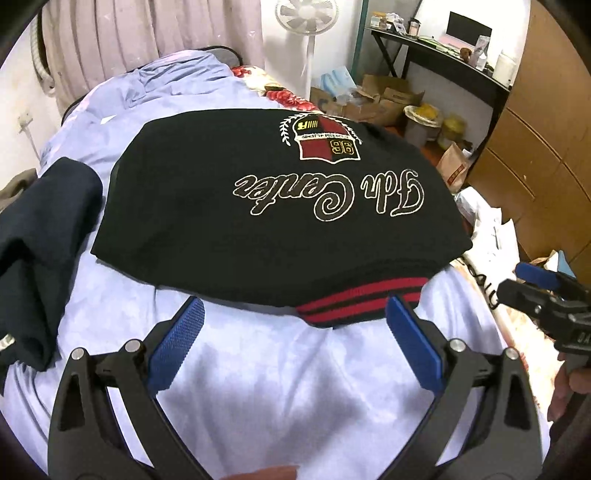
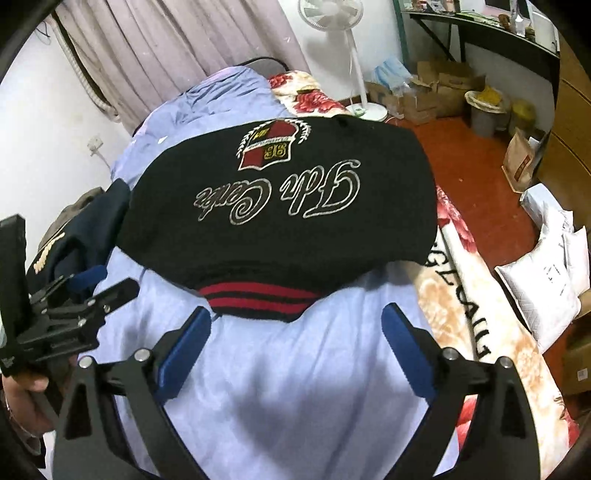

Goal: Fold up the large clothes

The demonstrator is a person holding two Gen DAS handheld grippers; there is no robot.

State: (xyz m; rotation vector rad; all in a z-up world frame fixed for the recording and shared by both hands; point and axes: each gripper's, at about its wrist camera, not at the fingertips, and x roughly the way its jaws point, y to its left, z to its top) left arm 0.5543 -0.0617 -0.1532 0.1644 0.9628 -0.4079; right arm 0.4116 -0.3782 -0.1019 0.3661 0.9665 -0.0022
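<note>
1. Sweater (image 1: 266, 206) sits folded on the bed (image 1: 258, 387), striped hem (image 1: 354, 299) nearest me.
2. My left gripper (image 1: 295, 332) and right gripper (image 2: 295, 336): jaws wide, empty, just short of the hem.
3. Thick soft knit, probably hefty, floppy; I'd grab near corners.
4. Fan (image 1: 306, 22) beyond.

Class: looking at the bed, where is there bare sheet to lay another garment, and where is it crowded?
Bare sheet lies between the black sweater and the open left gripper. Crowded: navy garment on the left.
</note>
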